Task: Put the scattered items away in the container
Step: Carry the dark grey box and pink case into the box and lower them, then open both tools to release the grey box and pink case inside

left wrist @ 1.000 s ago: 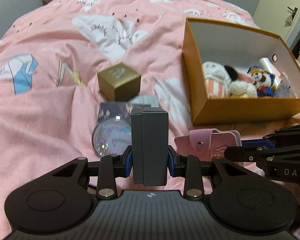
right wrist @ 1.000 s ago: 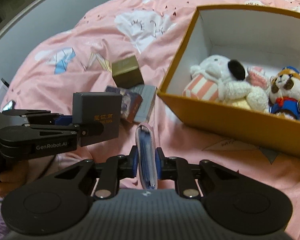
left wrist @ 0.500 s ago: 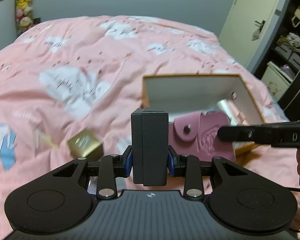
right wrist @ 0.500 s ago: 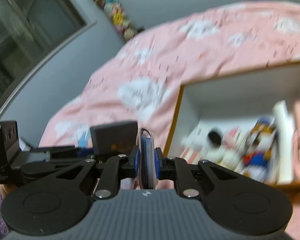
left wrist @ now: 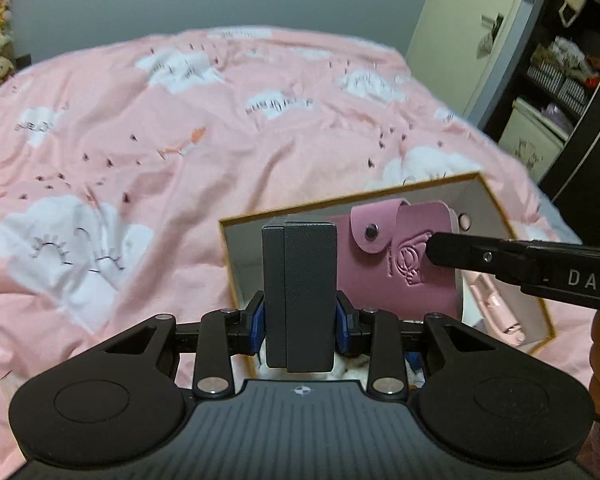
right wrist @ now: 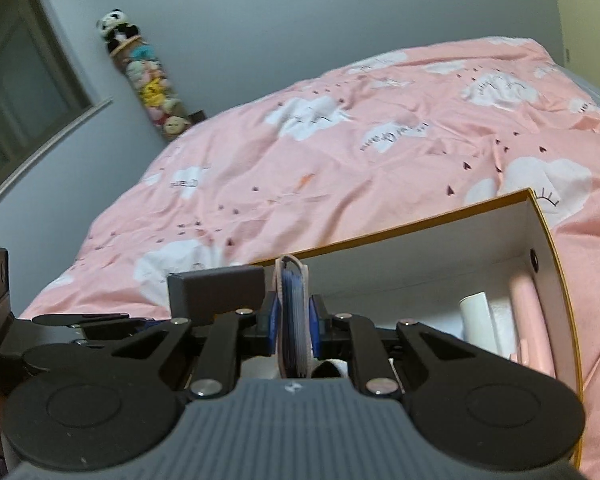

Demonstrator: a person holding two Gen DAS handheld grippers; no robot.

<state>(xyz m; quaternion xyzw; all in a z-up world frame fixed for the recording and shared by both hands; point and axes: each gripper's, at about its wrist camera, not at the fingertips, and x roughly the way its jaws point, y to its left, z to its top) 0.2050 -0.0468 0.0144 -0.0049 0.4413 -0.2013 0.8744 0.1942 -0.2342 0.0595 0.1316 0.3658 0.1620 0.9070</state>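
Observation:
My left gripper (left wrist: 300,316) is shut on a dark grey box (left wrist: 300,280), held upright over the near left part of the orange cardboard box (left wrist: 340,202). My right gripper (right wrist: 294,324) is shut on a pink card wallet (right wrist: 293,312), seen edge-on with blue card sleeves inside. In the left wrist view the pink card wallet (left wrist: 404,264) hangs flat-faced just right of the grey box, above the orange box's white inside. In the right wrist view the grey box (right wrist: 216,292) sits close to the left of the wallet, over the orange box (right wrist: 556,264).
Inside the orange box lie a white tube (right wrist: 478,320) and a pink case (right wrist: 530,320) by the right wall. A pink cloud-print duvet (left wrist: 220,120) covers the bed around it. A wardrobe door and dark shelves (left wrist: 560,80) stand at the right; stacked plush toys (right wrist: 152,84) stand in the corner.
Both grippers rose from the duvet and travelled to the orange box with the grey box and the pink wallet still held. The gold cube and the other scattered items dropped out of view.

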